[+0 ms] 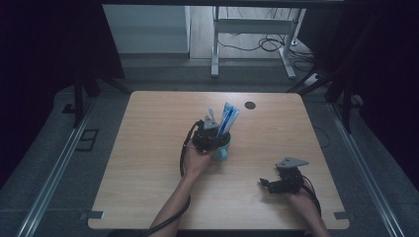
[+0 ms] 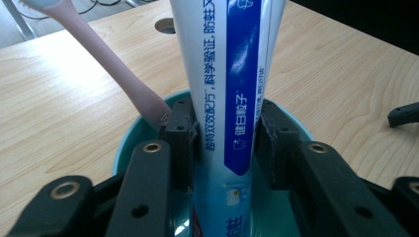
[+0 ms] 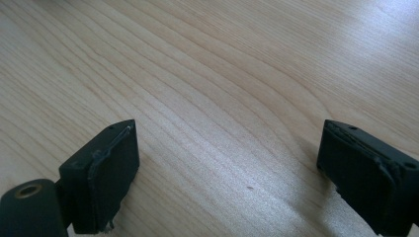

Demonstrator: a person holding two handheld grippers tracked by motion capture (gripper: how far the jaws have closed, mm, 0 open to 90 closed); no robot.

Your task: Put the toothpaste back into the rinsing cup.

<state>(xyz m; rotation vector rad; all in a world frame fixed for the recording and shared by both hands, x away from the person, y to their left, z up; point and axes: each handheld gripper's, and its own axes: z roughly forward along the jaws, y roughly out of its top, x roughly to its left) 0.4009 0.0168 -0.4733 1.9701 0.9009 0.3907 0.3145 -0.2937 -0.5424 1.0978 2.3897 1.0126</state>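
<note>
Toothpaste tube [image 2: 232,84] upright in cup [image 2: 129,136]; left tongs [image 2: 222,133] straddle it; right tongs [image 3: 227,173] agape

High view: from above the near edge, facing forward and down on the light wooden table [image 1: 148,163]. Gripper views: close, low along black jaws; left view shares its round cable hole [image 2: 165,25] at the far edge.

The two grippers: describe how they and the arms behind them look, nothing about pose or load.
Both are black, two-jawed tools. The left gripper has flat linkage bars with brass-coloured rivets and blocky black pads. The right gripper has the same rectangular pads, worn at the edges, and a grey three-cornered plate on top. A black cable trails from the left one. The forearms are bare, no sleeves.
</note>
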